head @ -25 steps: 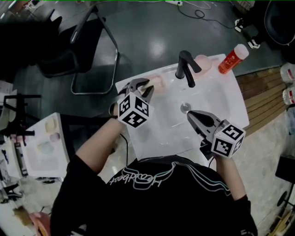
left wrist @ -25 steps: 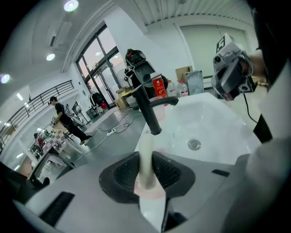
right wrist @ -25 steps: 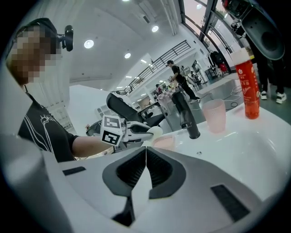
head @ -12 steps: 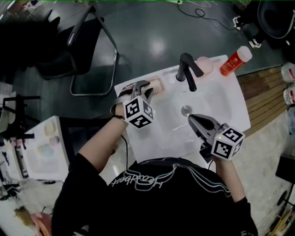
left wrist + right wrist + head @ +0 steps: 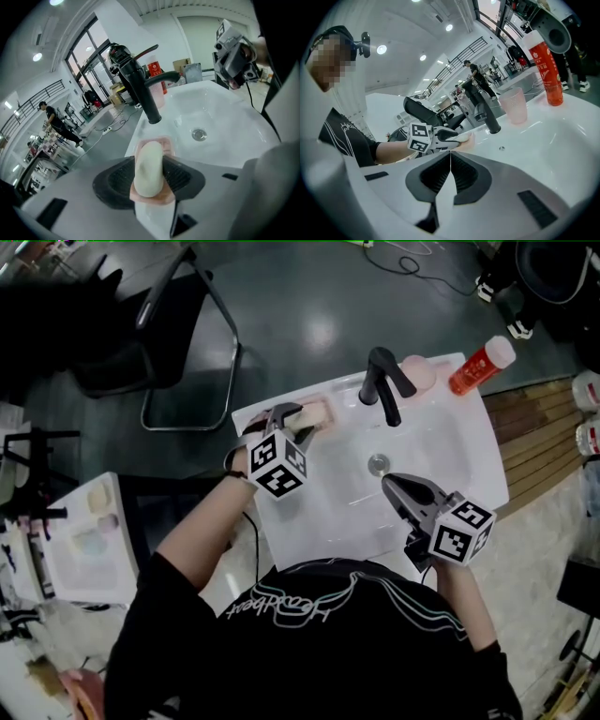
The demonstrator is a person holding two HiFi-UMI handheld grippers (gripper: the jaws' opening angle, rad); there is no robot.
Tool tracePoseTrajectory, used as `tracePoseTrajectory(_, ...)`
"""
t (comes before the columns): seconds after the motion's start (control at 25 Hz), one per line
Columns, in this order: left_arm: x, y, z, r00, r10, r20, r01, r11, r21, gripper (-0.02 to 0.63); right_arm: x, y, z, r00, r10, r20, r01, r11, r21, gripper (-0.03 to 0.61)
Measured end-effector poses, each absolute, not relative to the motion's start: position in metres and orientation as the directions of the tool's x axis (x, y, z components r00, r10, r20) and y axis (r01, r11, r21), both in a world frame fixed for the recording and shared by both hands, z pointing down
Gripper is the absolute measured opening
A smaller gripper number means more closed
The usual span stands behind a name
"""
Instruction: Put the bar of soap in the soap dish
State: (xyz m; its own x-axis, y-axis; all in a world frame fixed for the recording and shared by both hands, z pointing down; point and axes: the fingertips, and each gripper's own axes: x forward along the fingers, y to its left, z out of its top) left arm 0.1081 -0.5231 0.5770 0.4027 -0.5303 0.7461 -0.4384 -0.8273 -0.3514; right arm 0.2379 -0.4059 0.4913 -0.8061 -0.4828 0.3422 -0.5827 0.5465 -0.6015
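A pale oval bar of soap (image 5: pixel 149 166) lies on the pink soap dish (image 5: pixel 167 142) at the sink's back left corner. It sits between the jaws of my left gripper (image 5: pixel 149 177). Those jaws are opening, and a little gap shows beside the soap. In the head view the left gripper (image 5: pixel 292 418) points at the same soap dish (image 5: pixel 322 410), left of the black tap (image 5: pixel 382 381). My right gripper (image 5: pixel 390 486) hangs shut and empty over the front right of the basin; its own view shows its jaws (image 5: pixel 450 161) meeting.
The white sink (image 5: pixel 450 442) has a drain (image 5: pixel 378 463) in its middle. A pink cup (image 5: pixel 418 371) and a red bottle (image 5: pixel 480 362) stand at the back right. A black chair (image 5: pixel 159 334) stands on the floor beyond the sink.
My left gripper has sunk with the soap onto the dish, and its jaws have widened. The right gripper has dropped slightly.
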Motion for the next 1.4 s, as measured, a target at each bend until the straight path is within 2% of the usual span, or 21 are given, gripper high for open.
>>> tracePoseTrajectory(0.2, 0.108, -0.523, 0.567, 0.484, -0.489, 0.725, -0.521, -0.827, -0.21, 0.287, 0.237, -0.406, 0.487, -0.813, -0.486, 0.322, -0.57, 0.551, -0.61, 0.028)
tracePoseTrajectory(0.32, 0.104, -0.522, 0.551, 0.533, -0.508, 0.677, -0.586, -0.798, -0.137, 0.31, 0.234, -0.404, 0.481, -0.818, -0.489, 0.303, -0.561, 0.562, -0.608, 0.028)
tracePoseTrajectory(0.56, 0.099, -0.484, 0.505, 0.665, -0.521, 0.535, -0.669, -0.734, 0.116, 0.304, 0.217, -0.399, 0.454, -0.829, -0.503, 0.244, -0.54, 0.608, -0.582, 0.028)
tracePoseTrajectory(0.64, 0.096, -0.47, 0.491, 0.691, -0.534, 0.487, -0.685, -0.7, 0.203, 0.271, 0.208, -0.398, 0.445, -0.832, -0.506, 0.226, -0.535, 0.624, -0.57, 0.028)
tracePoseTrajectory(0.76, 0.087, -0.452, 0.471, 0.704, -0.559, 0.437, -0.7, -0.648, 0.299, 0.162, 0.194, -0.394, 0.429, -0.832, -0.512, 0.211, -0.535, 0.644, -0.547, 0.028)
tracePoseTrajectory(0.84, 0.085, -0.439, 0.452, 0.739, -0.558, 0.377, -0.673, -0.635, 0.38, 0.101, 0.186, -0.392, 0.416, -0.832, -0.518, 0.199, -0.536, 0.658, -0.529, 0.028)
tracePoseTrajectory(0.96, 0.084, -0.42, 0.42, 0.803, -0.533, 0.268, -0.587, -0.628, 0.511, 0.059, 0.174, -0.388, 0.398, -0.834, -0.523, 0.177, -0.532, 0.677, -0.508, 0.028)
tracePoseTrajectory(1.12, 0.073, -0.391, 0.396, 0.835, -0.512, 0.203, -0.529, -0.643, 0.553, 0.037, 0.157, -0.376, 0.383, -0.829, -0.539, 0.146, -0.533, 0.685, -0.497, 0.028)
tracePoseTrajectory(1.4, 0.062, -0.357, 0.369, 0.85, -0.502, 0.156, -0.513, -0.726, 0.458, 0.031, 0.14, -0.351, 0.368, -0.811, -0.574, 0.114, -0.555, 0.691, -0.462, 0.028)
